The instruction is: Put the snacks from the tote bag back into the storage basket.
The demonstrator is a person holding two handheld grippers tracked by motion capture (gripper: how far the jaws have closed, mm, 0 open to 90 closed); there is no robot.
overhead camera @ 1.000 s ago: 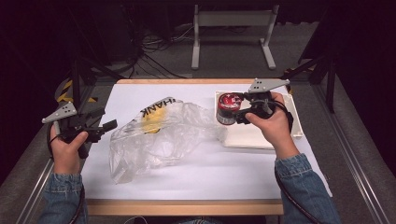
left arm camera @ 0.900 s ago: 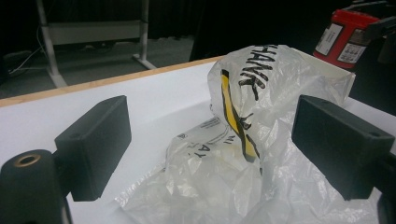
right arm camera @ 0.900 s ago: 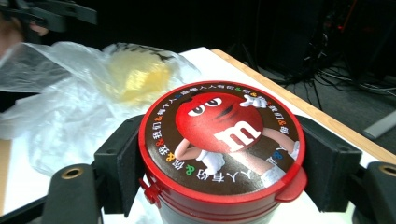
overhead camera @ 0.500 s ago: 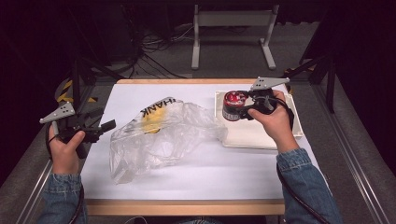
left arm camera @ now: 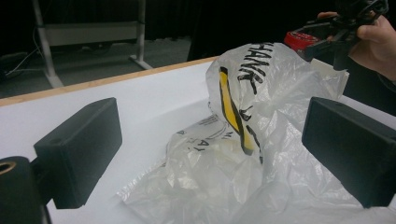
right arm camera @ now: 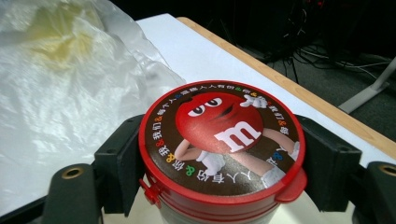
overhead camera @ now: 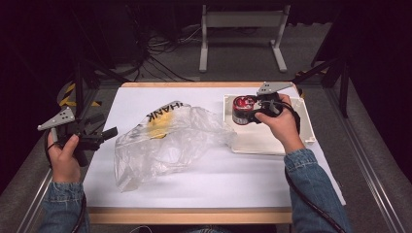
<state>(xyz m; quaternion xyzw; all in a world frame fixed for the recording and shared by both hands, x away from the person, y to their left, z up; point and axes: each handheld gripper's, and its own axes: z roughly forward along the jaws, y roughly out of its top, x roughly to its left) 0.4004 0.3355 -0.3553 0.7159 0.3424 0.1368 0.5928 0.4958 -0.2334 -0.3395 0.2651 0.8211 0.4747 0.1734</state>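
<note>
So, quick notes on this one.

Right gripper (overhead camera: 249,110): you've got it clamped on the candy tub (right arm camera: 222,154), jaws squeezing its sides just under the lid.

Left gripper (overhead camera: 104,133): jaws have just been opening, nothing between them, pointed at the plastic bag (overhead camera: 167,143).

Where the tub is: over the white tray (overhead camera: 272,143), right beside the bag.

Tip: keep the tub upright, and pinch the bag's mouth wide first.

Tub looks: round, red rim, cartoon candy on a brown lid.
</note>
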